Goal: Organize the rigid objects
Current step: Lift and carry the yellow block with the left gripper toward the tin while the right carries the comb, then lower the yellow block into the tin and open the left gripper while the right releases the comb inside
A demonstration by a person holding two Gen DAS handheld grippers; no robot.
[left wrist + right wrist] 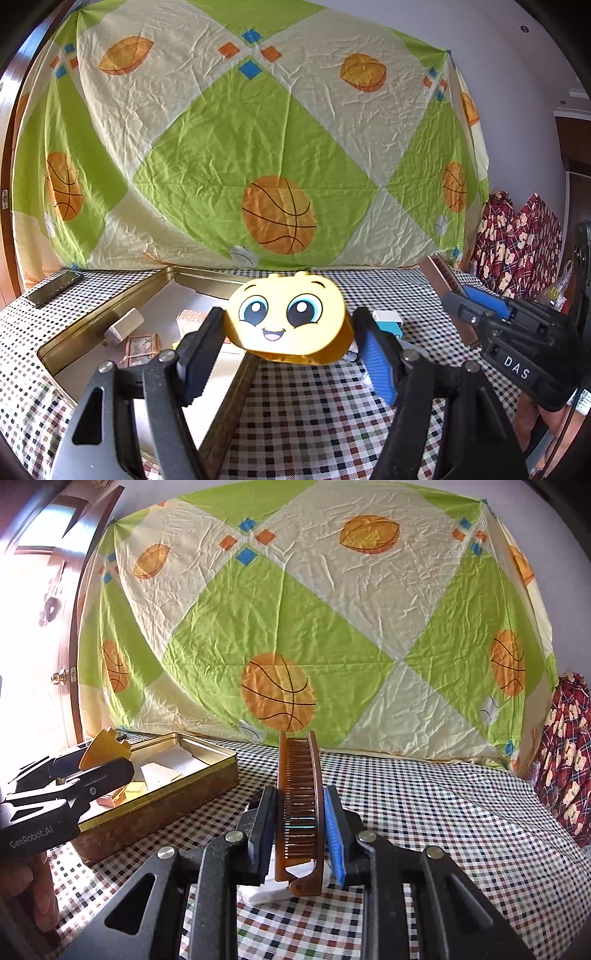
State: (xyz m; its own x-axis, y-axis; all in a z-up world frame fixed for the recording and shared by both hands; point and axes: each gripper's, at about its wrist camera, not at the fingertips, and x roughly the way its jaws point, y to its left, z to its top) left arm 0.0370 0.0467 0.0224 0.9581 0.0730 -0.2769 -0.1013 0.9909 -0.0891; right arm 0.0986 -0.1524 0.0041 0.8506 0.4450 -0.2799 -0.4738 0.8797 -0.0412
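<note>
**Both grippers loaded, tin waiting**

Already each hand had its cargo. The left gripper (288, 343) was closed on a yellow toy block (290, 319) with a cartoon face, its pads pressing the block's two sides; the block hung in the air above the near right edge of the gold tin (110, 306), not yet inside it. The right gripper (301, 830) was closed tight on a brown hair clip (299, 805), held on edge between the black pad and the blue one, its far tip pointing away over the checked tablecloth (443, 812).

The tin sat to the left on the cloth and already held several small things: a white adapter-like piece (123, 326), a small patterned box (142, 347) and some pale cards. A dark phone (55, 288) lay on the cloth beyond the tin's far left corner, and a small blue-and-white item (388, 323) lay just behind the left gripper's blue pad.

The step in hand looked like carrying pieces to the tin. By my reading, the block would go first, since it was nearest: move it left over a bare patch of the tin's floor, lower it, then open the jaws. The clip, well to the right of the tin, would need a longer carry and flat placement so that it did not tip against the wall.
</note>
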